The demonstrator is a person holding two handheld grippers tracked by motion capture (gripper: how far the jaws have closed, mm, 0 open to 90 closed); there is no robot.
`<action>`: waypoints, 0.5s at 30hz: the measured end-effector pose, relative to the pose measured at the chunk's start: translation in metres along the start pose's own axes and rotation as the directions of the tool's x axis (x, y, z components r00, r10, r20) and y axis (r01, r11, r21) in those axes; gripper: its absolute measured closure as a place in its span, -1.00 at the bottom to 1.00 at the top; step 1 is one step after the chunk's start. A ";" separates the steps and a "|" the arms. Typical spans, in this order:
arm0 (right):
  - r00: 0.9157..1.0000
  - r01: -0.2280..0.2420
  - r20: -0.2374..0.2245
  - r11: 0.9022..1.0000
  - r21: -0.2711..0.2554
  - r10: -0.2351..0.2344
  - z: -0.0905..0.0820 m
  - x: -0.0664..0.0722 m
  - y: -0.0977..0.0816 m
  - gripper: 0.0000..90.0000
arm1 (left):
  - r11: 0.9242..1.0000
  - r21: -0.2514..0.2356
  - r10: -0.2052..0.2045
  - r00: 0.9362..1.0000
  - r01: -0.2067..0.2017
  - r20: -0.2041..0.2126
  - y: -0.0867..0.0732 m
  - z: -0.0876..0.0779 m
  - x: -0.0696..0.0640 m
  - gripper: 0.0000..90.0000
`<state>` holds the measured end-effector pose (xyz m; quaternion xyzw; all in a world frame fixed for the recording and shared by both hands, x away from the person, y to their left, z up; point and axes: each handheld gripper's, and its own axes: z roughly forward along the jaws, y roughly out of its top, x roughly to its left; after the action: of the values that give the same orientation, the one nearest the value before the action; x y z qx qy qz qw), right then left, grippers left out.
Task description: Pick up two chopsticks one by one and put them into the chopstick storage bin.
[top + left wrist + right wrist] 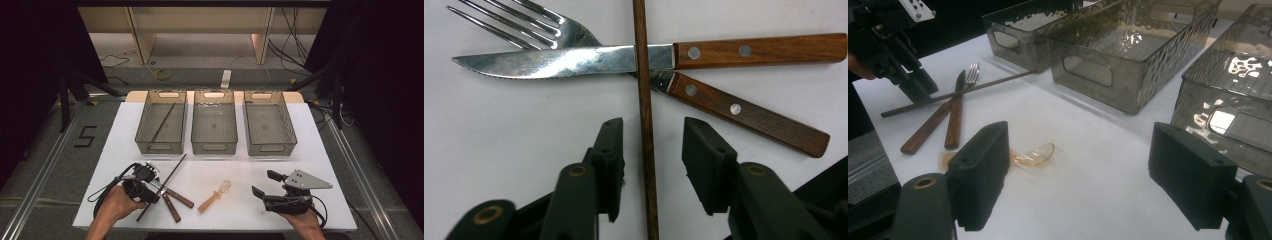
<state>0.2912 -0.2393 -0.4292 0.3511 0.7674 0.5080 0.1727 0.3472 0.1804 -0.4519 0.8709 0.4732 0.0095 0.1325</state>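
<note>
At lower left, the left gripper (150, 181) straddles the chopstick (644, 115), pads not yet touching; next it clamps and lifts. The right gripper (265, 184) is released.

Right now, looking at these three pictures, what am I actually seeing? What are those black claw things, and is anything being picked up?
A person sits at a white table, holding a hand-operated black claw in each hand. One picture looks down from above; each of the others comes from a camera on a claw. The left claw straddles a thin dark wooden chopstick lying across a wooden-handled knife and fork; its jaws are not yet gripping it. The right claw is open. An amber plastic spoon lies between them, before three clear bins.
</note>
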 end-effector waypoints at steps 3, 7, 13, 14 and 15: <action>1.000 0.000 -0.001 1.000 0.001 0.000 0.000 0.000 0.000 -0.44 | 1.000 0.007 0.003 1.000 -0.003 0.006 0.000 0.003 0.000 0.43; 1.000 0.001 -0.003 1.000 0.000 -0.001 0.000 0.000 0.000 -0.44 | 1.000 0.010 0.006 1.000 -0.007 0.011 0.000 0.004 0.001 0.49; 1.000 0.001 -0.003 1.000 0.002 -0.001 0.000 0.001 0.000 -0.44 | 1.000 0.014 0.017 1.000 -0.017 0.001 0.001 0.009 0.000 0.63; 1.000 0.002 -0.004 1.000 0.001 -0.002 0.000 0.001 0.000 -0.44 | 1.000 0.014 0.020 1.000 -0.019 -0.004 0.001 0.010 0.000 0.68; 1.000 0.002 -0.002 1.000 0.001 -0.002 0.000 0.001 0.000 -0.44 | 0.999 0.024 0.024 1.000 -0.024 -0.006 0.000 0.011 0.000 0.72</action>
<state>0.2907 -0.2387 -0.4291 0.3497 0.7683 0.5077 0.1723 0.3491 0.1780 -0.4619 0.8779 0.4634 0.0079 0.1205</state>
